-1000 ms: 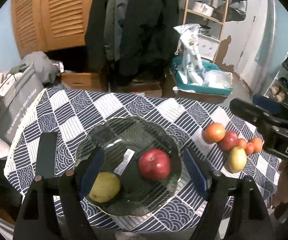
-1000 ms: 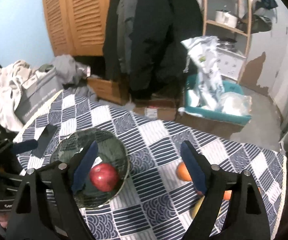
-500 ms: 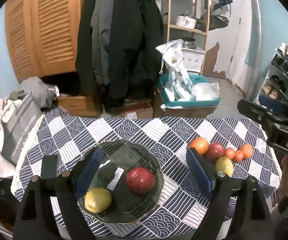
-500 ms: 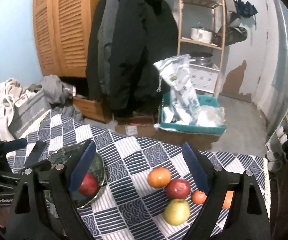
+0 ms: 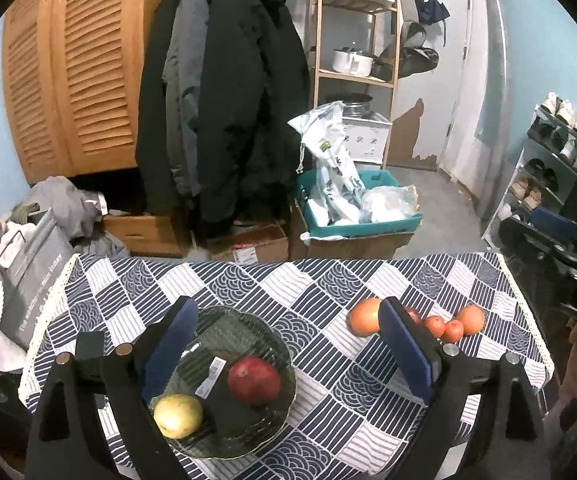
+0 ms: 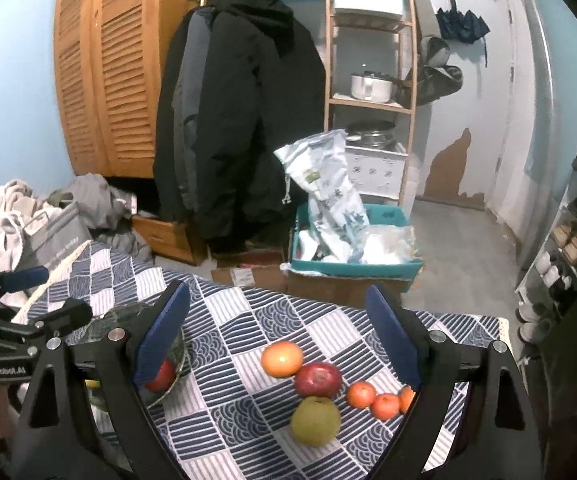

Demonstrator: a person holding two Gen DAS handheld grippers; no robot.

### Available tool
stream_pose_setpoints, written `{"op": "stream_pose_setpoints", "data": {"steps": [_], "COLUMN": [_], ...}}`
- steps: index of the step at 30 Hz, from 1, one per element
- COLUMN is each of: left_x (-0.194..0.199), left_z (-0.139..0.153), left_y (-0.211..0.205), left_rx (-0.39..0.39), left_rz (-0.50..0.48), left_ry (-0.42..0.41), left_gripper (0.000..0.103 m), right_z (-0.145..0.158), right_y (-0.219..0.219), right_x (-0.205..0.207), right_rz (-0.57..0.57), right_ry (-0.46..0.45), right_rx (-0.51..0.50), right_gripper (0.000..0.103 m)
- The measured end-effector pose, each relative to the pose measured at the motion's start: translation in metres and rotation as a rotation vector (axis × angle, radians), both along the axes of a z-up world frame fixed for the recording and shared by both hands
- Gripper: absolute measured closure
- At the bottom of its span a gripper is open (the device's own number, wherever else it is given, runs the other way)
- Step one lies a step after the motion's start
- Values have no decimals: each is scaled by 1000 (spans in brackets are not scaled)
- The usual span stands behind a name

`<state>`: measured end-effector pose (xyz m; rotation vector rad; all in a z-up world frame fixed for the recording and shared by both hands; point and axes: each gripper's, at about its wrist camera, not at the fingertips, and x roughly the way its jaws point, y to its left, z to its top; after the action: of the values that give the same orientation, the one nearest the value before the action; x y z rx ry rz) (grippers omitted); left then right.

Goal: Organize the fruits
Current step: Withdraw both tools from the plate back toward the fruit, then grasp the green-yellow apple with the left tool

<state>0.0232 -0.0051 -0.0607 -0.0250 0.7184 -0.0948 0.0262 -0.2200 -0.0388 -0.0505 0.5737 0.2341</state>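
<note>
Two forward-facing wrist views above one shared tablecloth (image 5: 328, 292), side by side.

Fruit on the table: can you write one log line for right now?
left gripper: open, empty | right gripper: open, empty | glass bowl: red apple, yellow pear | loose fruit: tablecloth

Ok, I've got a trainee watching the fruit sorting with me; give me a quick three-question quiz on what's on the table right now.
1. True or false: both the left gripper and the right gripper are open and hold nothing.
2. Which fruits already lie in the glass plate?
A. a red apple and a yellow pear
B. two oranges
C. nothing
3. Fill in: in the right wrist view, the fruit on the tablecloth nearest the camera is the ____.

Key
1. True.
2. A: the red apple and the yellow pear.
3. Green pear, in front of the loose red apple.
</note>
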Motion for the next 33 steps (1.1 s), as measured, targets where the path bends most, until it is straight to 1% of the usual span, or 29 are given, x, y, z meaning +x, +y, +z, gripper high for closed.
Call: {"op": "stream_pose_setpoints", "data": {"steps": [6, 14, 22, 28, 33], "left_x": [4, 10, 21, 30, 35], "left_z": [2, 2, -9, -24, -35], "left_y": [-12, -32, -62, -88, -101], "left_rx": [-7, -17, -16, -8, -13], "left_rz": [-15, -41, -80, -111, -124], "left_ry": [8, 20, 66, 114, 151], "left_gripper": [10, 10, 10, 10, 10], "right_z": [4, -4, -18, -32, -45], "right_y": [-19, -49, -75, -92, -113], "right_x": [-5, -3, -2, 0, 0], "right_rz": [-37, -86, -130, -162, -200], "right_ry": [-24, 0, 38, 72, 105], "right_rx": [-19, -19, -32, -46, -52], "right_gripper": [14, 14, 14, 14, 14]}}
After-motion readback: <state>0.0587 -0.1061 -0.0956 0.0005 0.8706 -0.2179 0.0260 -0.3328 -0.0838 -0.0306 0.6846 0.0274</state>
